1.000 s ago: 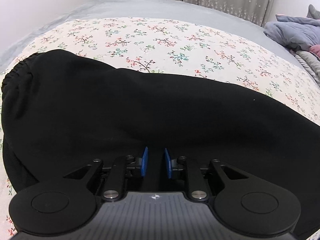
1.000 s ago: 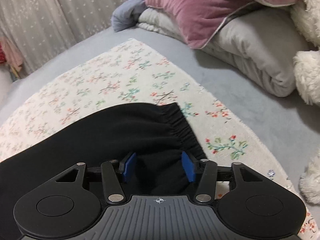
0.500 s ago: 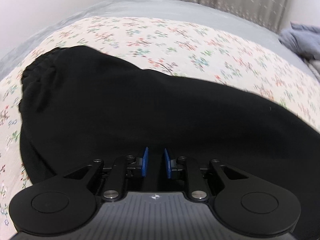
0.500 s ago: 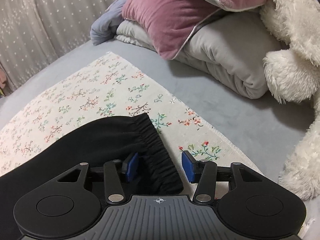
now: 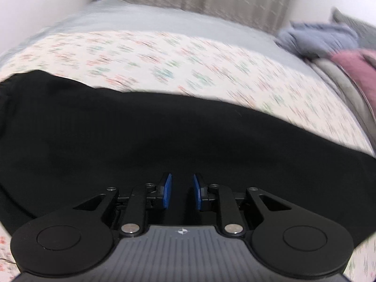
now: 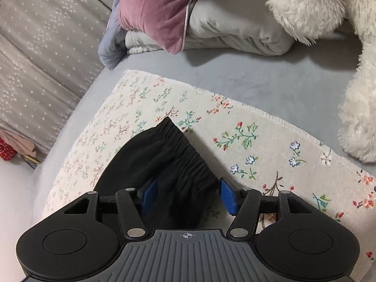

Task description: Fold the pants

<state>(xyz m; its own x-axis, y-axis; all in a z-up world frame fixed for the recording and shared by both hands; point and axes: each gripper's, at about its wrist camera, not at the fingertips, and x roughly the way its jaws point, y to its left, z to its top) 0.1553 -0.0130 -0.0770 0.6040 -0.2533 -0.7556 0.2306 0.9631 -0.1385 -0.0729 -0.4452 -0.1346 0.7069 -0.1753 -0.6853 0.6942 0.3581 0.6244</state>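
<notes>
Looking along our right gripper (image 6: 186, 196), we see its jaws have just been opening: the 2 blue pads now stand wide, and the gathered elastic end of the black pants (image 6: 169, 164) lies loose between them, touching neither pad. A second ago that same end filled the narrower gap; now it sits freed on the floral cloth (image 6: 270, 145), directly ahead of the fingers. The view has also rolled, so the pink pillow (image 6: 155, 16) and white plush toy (image 6: 312, 9) sit higher and further left than before.

Ahead of our left gripper (image 5: 181, 193), the pants (image 5: 164, 136) spread as a broad black band across the whole view, blurred now where they were sharp earlier. Its pads keep the same narrow gap as before, with black fabric under and between them; we cannot tell whether they pinch it.
</notes>
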